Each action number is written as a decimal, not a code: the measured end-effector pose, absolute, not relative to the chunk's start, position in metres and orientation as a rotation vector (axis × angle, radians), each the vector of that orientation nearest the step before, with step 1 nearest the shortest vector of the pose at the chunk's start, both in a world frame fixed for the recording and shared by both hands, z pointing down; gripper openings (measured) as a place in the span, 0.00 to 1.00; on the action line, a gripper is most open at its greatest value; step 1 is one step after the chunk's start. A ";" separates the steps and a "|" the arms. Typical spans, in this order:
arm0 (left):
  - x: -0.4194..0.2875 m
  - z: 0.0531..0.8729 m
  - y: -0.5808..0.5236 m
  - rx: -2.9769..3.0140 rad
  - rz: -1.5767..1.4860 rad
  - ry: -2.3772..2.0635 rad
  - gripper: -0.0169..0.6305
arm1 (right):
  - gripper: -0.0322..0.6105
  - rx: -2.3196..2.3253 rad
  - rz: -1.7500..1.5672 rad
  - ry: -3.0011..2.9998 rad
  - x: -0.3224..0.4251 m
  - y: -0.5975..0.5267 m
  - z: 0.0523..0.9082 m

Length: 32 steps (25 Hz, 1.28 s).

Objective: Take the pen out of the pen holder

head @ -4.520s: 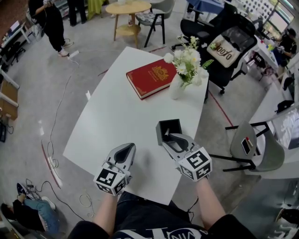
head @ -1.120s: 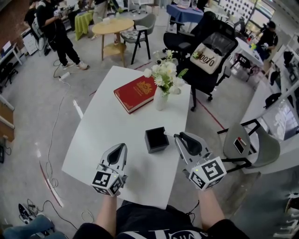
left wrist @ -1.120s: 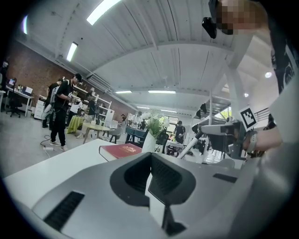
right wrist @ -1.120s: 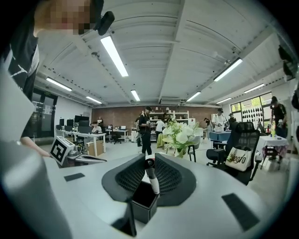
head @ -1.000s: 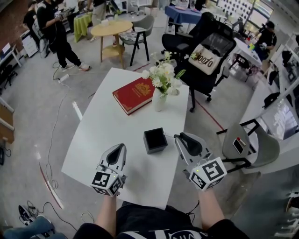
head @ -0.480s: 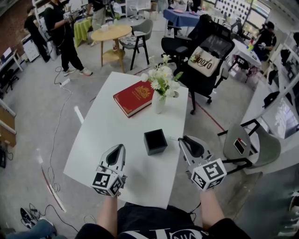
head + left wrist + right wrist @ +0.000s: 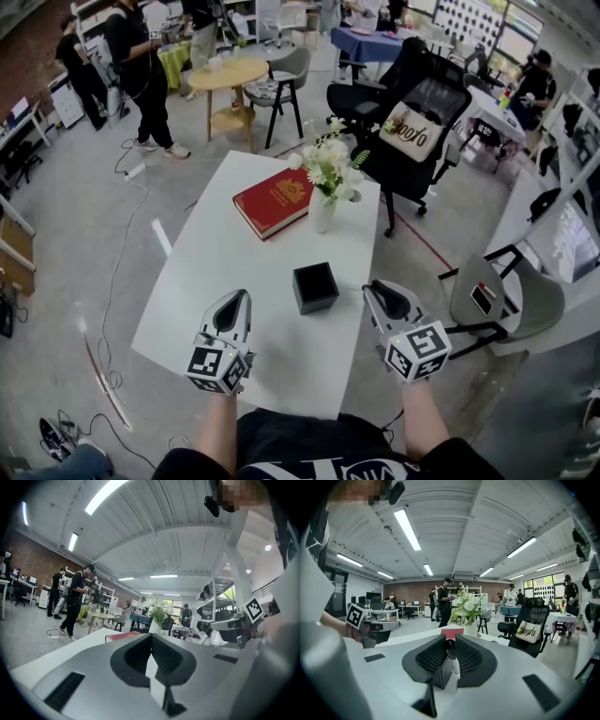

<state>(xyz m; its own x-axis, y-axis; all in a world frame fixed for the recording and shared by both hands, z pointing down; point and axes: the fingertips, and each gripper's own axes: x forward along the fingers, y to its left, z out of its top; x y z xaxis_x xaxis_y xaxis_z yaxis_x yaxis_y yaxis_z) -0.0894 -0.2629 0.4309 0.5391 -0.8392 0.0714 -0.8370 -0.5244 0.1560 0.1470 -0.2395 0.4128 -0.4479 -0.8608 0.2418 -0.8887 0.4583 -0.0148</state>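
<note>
The black square pen holder (image 7: 315, 287) stands on the white table (image 7: 220, 253), between my two grippers and a little farther away. My right gripper (image 7: 376, 287) sits just right of the holder, close to the table's right edge. In the right gripper view, my right gripper (image 7: 449, 645) is shut on a white pen (image 7: 453, 663) with a dark end, which stands up between the pads. My left gripper (image 7: 236, 300) rests over the table left of the holder. In the left gripper view, my left gripper (image 7: 151, 641) has its jaws together with nothing between them.
A red book (image 7: 274, 200) and a white vase of flowers (image 7: 323, 208) sit at the table's far end. A black office chair (image 7: 412, 122) stands beyond the table and a grey chair (image 7: 492, 300) at its right. Farther off are a round wooden table (image 7: 228, 73) and standing people.
My right gripper has shifted to the right, away from the holder, and a little lower, still with the pen. The left gripper has stayed put.
</note>
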 end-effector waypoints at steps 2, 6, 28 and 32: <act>-0.091 0.429 -0.264 2.606 -0.025 -1.440 0.01 | 0.16 1.525 0.209 -2.504 0.147 -0.240 0.415; -0.093 0.426 -0.264 2.610 -0.034 -1.451 0.01 | 0.16 1.529 0.220 -2.497 0.147 -0.239 0.420; -0.090 0.426 -0.262 2.613 -0.018 -1.445 0.01 | 0.16 1.523 0.243 -2.499 0.147 -0.234 0.423; -0.091 0.427 -0.263 2.611 -0.017 -1.443 0.01 | 0.16 1.525 0.245 -2.499 0.147 -0.234 0.425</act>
<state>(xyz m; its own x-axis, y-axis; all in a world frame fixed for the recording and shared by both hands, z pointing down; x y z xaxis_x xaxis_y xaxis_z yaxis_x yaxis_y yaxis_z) -0.0908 -0.2629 0.4275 0.5346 -0.8425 0.0666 -0.8407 -0.5222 0.1434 0.1473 -0.2342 0.4247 -0.4459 -0.8572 0.2578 -0.8909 0.4528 -0.0352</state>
